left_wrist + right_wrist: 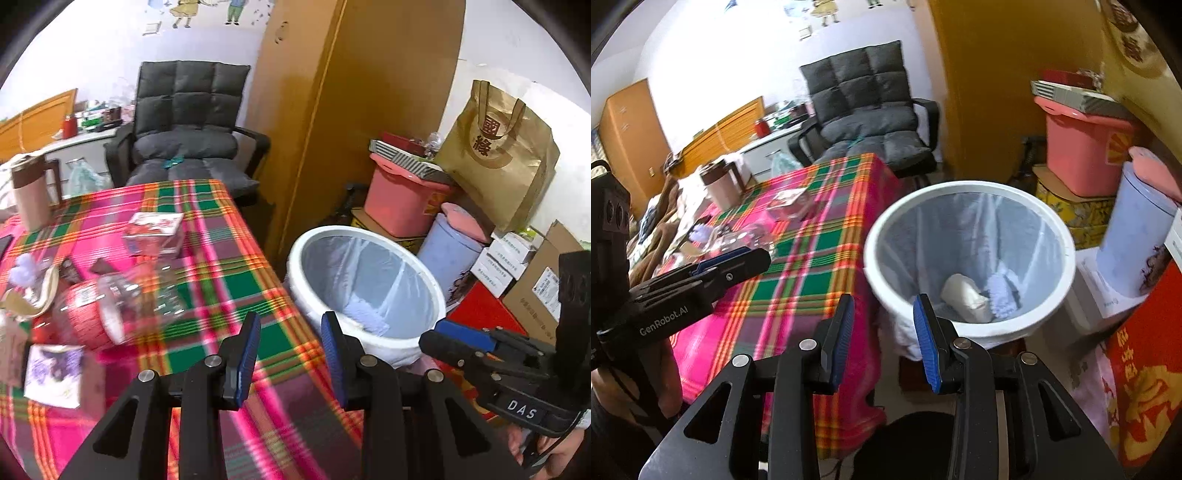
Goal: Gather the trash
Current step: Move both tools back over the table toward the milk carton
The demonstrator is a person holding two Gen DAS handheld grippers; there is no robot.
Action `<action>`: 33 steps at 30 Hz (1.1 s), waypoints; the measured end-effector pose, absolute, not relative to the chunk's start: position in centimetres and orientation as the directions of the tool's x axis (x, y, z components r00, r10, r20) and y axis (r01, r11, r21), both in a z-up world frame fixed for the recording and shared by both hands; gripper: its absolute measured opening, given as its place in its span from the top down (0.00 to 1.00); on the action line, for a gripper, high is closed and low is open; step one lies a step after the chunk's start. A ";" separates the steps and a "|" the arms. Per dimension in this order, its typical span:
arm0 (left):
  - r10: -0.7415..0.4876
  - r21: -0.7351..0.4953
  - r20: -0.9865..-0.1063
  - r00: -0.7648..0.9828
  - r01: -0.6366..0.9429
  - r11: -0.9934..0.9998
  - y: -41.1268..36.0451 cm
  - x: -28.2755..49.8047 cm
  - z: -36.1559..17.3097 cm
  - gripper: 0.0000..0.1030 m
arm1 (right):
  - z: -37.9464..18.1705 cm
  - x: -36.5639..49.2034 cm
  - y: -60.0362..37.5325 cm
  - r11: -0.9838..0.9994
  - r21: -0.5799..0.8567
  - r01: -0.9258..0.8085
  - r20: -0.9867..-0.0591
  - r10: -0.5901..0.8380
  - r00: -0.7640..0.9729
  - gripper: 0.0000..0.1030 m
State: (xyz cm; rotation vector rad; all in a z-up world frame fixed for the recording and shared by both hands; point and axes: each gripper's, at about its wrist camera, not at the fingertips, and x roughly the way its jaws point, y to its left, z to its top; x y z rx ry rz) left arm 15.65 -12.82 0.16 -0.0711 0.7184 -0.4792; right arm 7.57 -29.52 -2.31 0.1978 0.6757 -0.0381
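Note:
A white trash bin (pixel 325 240) with a clear liner stands on the floor right of the plaid table (pixel 221 266); it also shows in the right wrist view (pixel 960 188), holding a crumpled white wad (pixel 966 297) and a pale purple scrap (pixel 1001 291). On the table lie a clear plastic bottle with a red label (pixel 99 314), a small red and white carton (pixel 155 232), a purple and white wrapper (pixel 55 373) and other scraps. My left gripper (pixel 291 336) is open and empty over the table's right edge. My right gripper (pixel 884 319) is open and empty beside the bin's near rim.
A lidded mug (pixel 29 192) stands at the table's far left. A grey padded chair (pixel 188 129) sits behind the table. Right of the bin are a pink tub (pixel 402 199), a pale blue canister (pixel 450 251), a gold paper bag (pixel 502 155) and stacked boxes (pixel 509 258).

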 end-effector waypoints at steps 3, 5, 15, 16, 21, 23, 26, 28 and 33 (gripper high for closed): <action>-0.423 -0.216 -0.617 0.664 0.374 0.902 -11.5 14.7 0.1 0.67 | -2.3 7.5 -28.4 0.984 0.162 0.071 -0.624 0.046 0.780 0.65; -0.404 -0.206 -0.617 0.675 0.357 0.911 -10.6 14.1 0.0 0.67 | -2.2 7.6 -27.7 0.986 0.157 0.052 -0.624 0.058 0.780 0.65; -0.345 -0.205 -0.631 0.695 0.279 0.938 -6.7 11.9 -1.0 0.67 | -2.5 7.8 -24.7 0.988 0.152 -0.025 -0.623 0.116 0.774 0.65; -0.338 -0.205 -0.633 0.697 0.269 0.941 -6.3 11.8 -1.0 0.67 | -2.6 7.9 -24.4 0.987 0.154 -0.034 -0.623 0.124 0.772 0.65; -0.291 -0.198 -0.642 0.710 0.213 0.957 -3.9 10.9 -1.6 0.67 | -3.1 8.0 -23.0 0.984 0.161 -0.073 -0.625 0.159 0.764 0.65; -0.275 -0.199 -0.645 0.713 0.190 0.961 -2.9 10.7 -1.7 0.67 | -3.2 8.1 -22.4 0.983 0.163 -0.088 -0.627 0.172 0.760 0.65; -0.251 -0.198 -0.649 0.718 0.159 0.967 -1.7 10.5 -1.9 0.67 | -3.3 8.3 -21.7 0.980 0.166 -0.109 -0.629 0.191 0.754 0.65; -0.235 -0.196 -0.653 0.720 0.139 0.971 -0.9 10.5 -2.1 0.67 | -3.4 8.3 -21.2 0.979 0.166 -0.122 -0.629 0.200 0.751 0.65; -0.201 -0.193 -0.657 0.727 0.096 0.977 0.8 10.9 -2.2 0.67 | -3.4 8.6 -20.4 0.977 0.162 -0.137 -0.632 0.210 0.746 0.65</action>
